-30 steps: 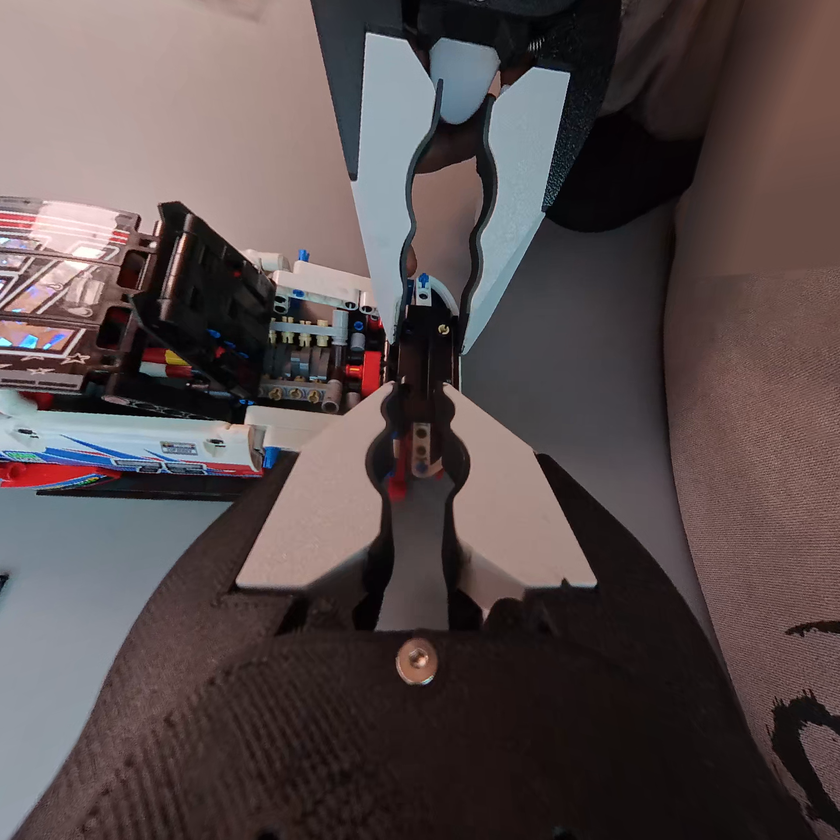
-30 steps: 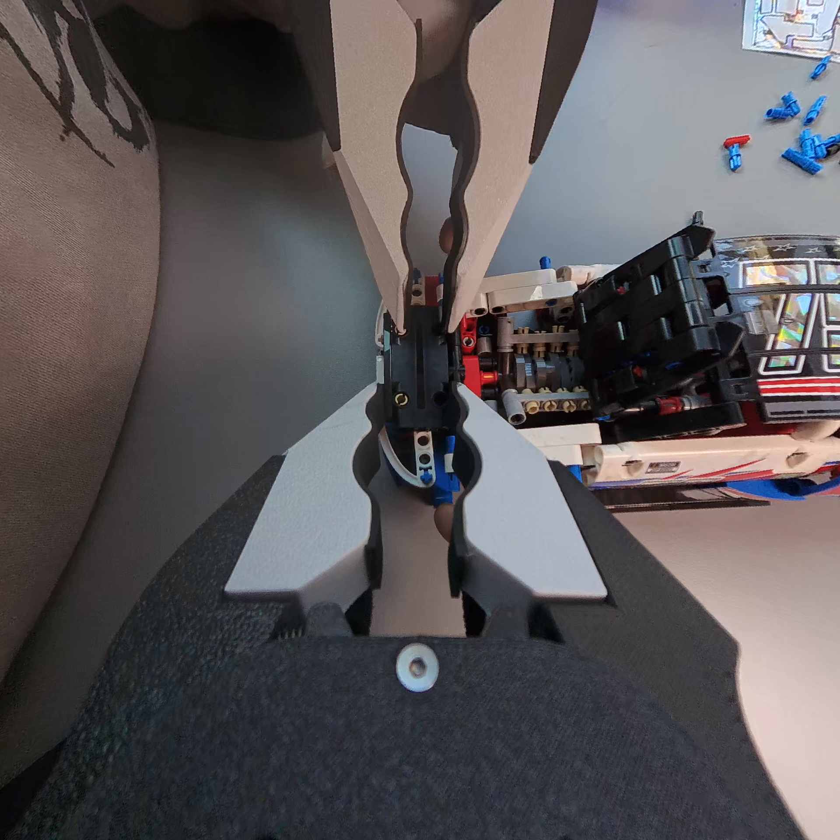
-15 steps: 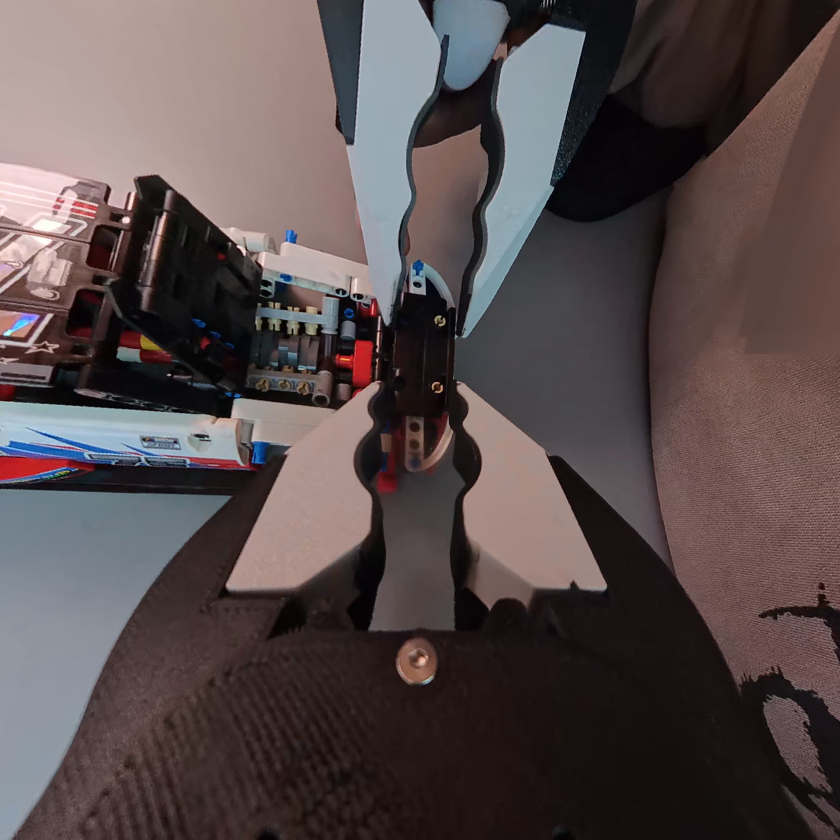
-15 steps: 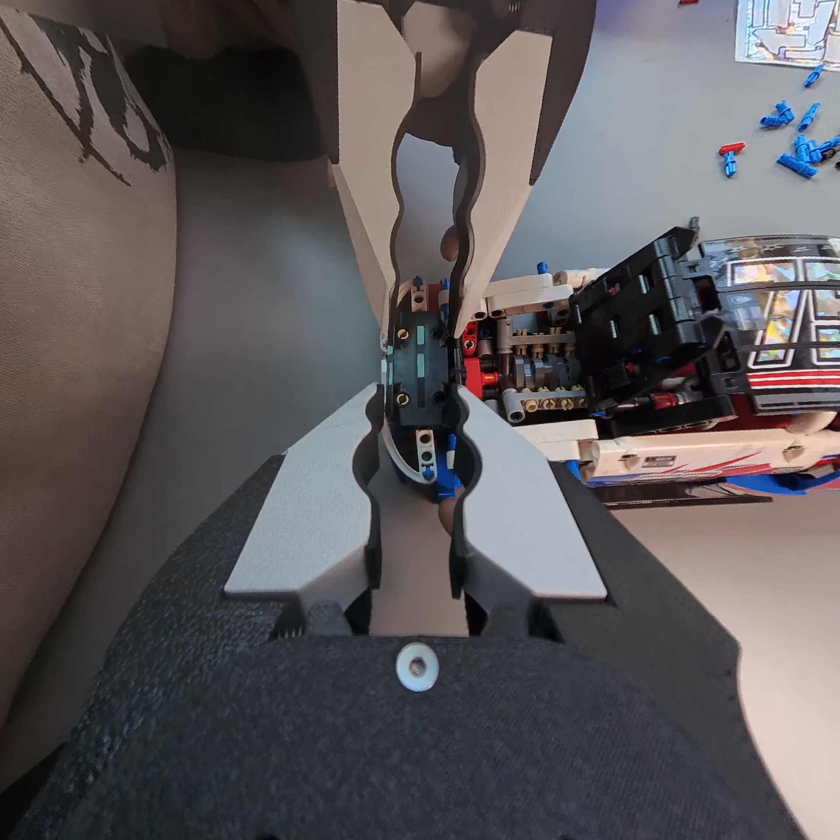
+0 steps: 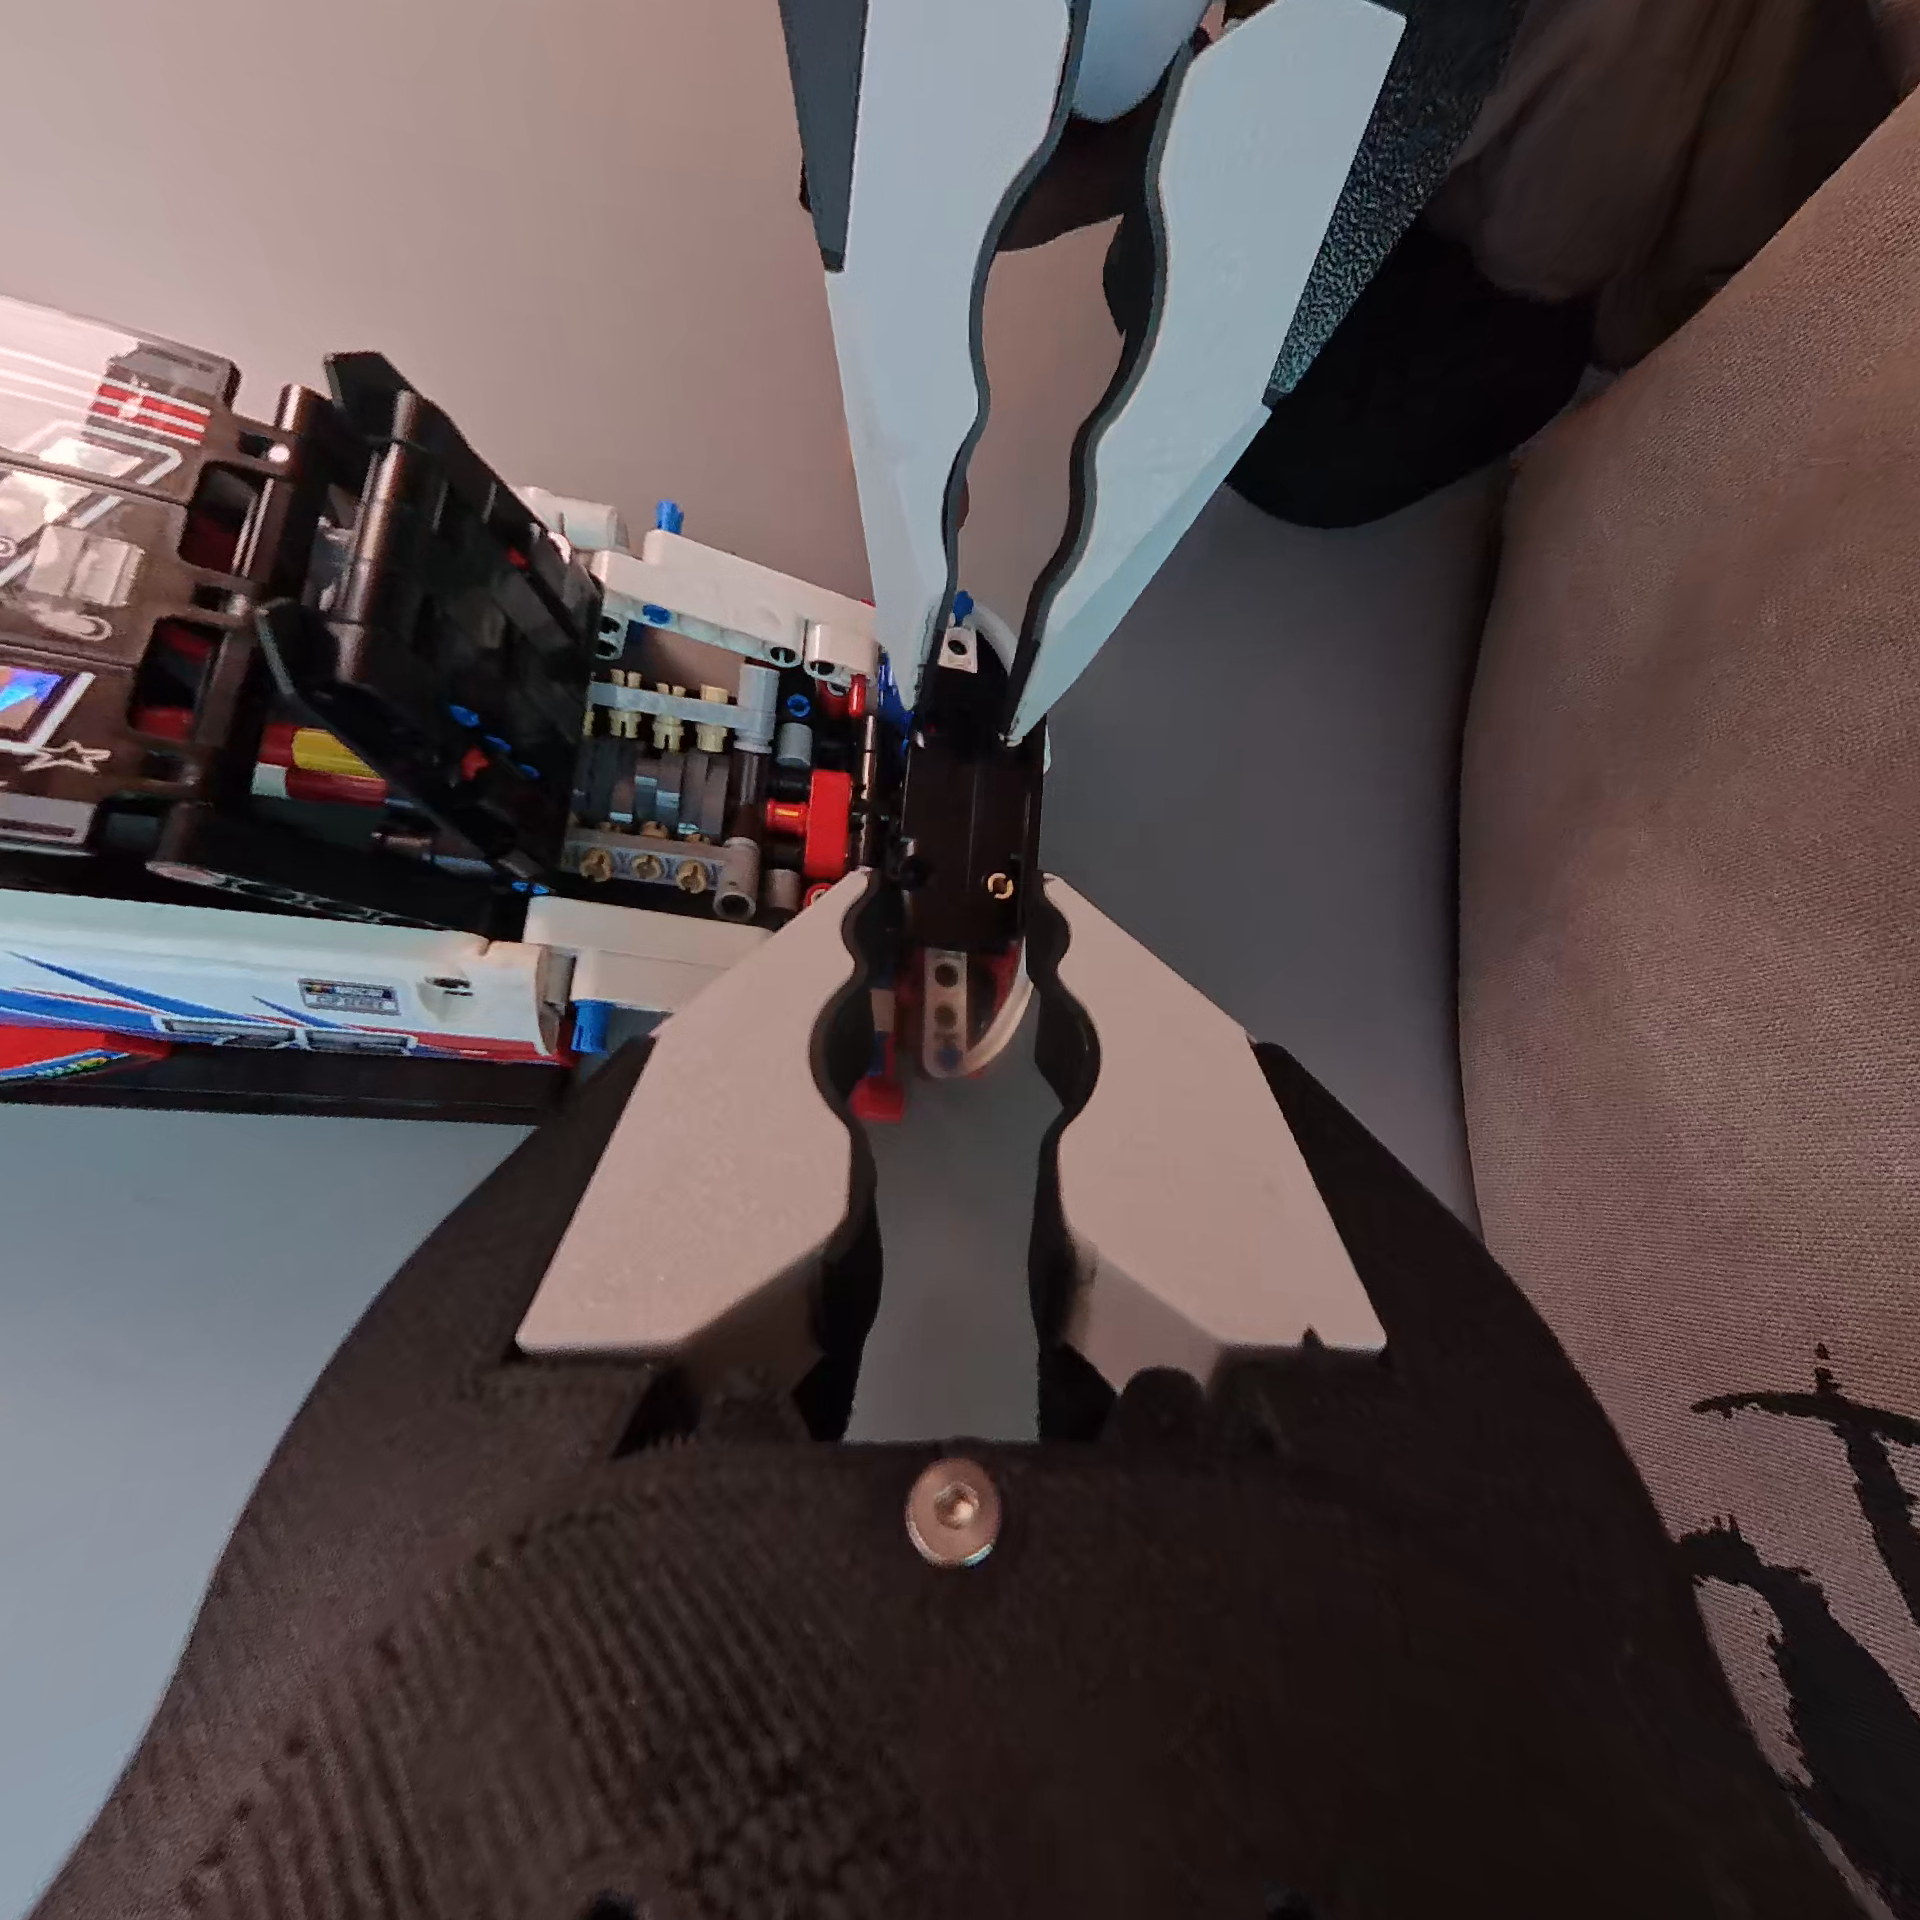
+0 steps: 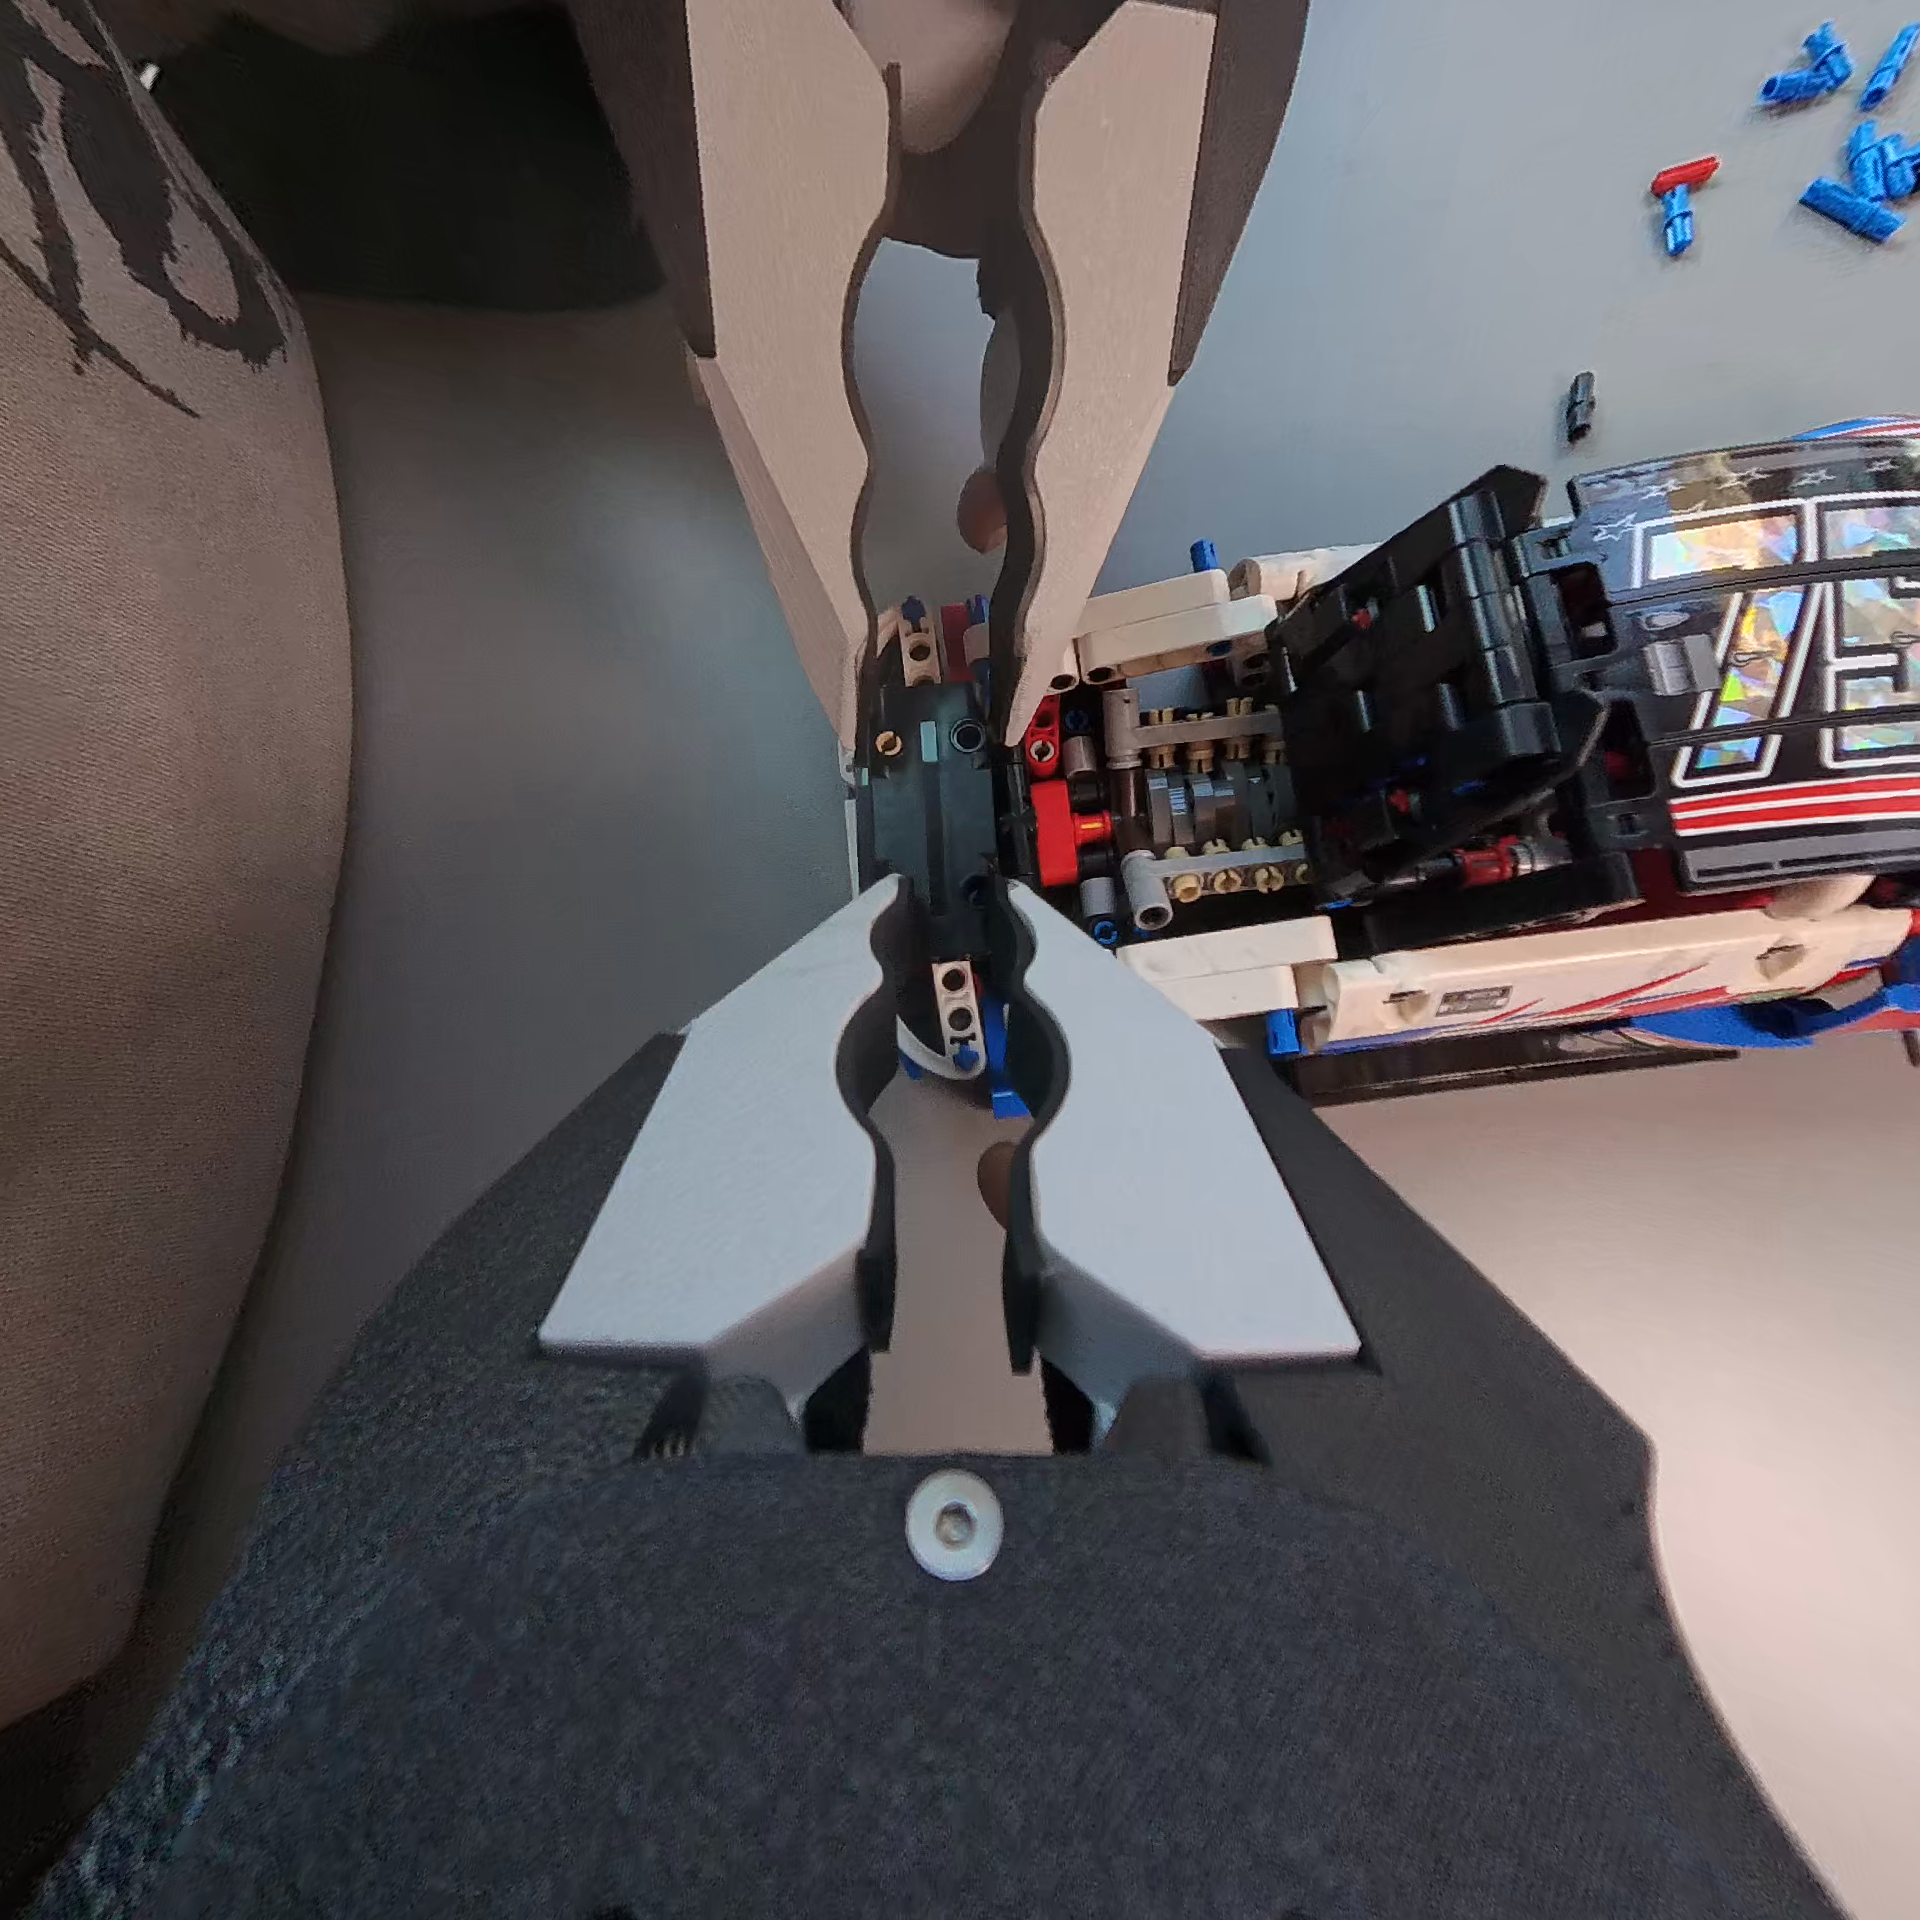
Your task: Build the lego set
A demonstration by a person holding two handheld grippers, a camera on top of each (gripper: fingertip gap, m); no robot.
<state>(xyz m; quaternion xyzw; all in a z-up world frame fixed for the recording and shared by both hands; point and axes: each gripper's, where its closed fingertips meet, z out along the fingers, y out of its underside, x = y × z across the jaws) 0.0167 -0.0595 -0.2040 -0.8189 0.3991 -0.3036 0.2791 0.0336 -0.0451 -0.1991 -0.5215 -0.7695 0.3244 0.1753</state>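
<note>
While my left gripper (image 5: 961,894) is pinching the black end module (image 5: 971,821) of the lego car (image 5: 343,790) from the near side, my right gripper (image 6: 951,894) is clamping the same module (image 6: 935,810) from the opposite end, so both pairs of jaws are closed onto it and pointing at each other tip to tip. Seen from the left wrist, my right gripper (image 5: 971,707) is reaching down from twelve o'clock; seen from the right wrist, my left gripper (image 6: 930,727) is doing the same. Both tools are lying nearly level with the table.

That module is sitting at the car's end, against the exposed engine block (image 6: 1195,821) with its tan pins and red connectors. From the left wrist the car is stretching away toward nine o'clock, its black hinged panel (image 5: 416,644) tilting up; from the right wrist it is running toward three o'clock, showing the white side panel (image 6: 1455,987) with blue and red stripes.

Everything is resting on a plain grey tabletop (image 6: 1507,1299). Loose blue pins (image 6: 1860,177) and a red pin (image 6: 1681,177) are lying at about one o'clock, well apart from the car, with a small black pin (image 6: 1580,400) nearer it. A person's brownish printed garment (image 5: 1714,1143) is filling the edge beside the table.
</note>
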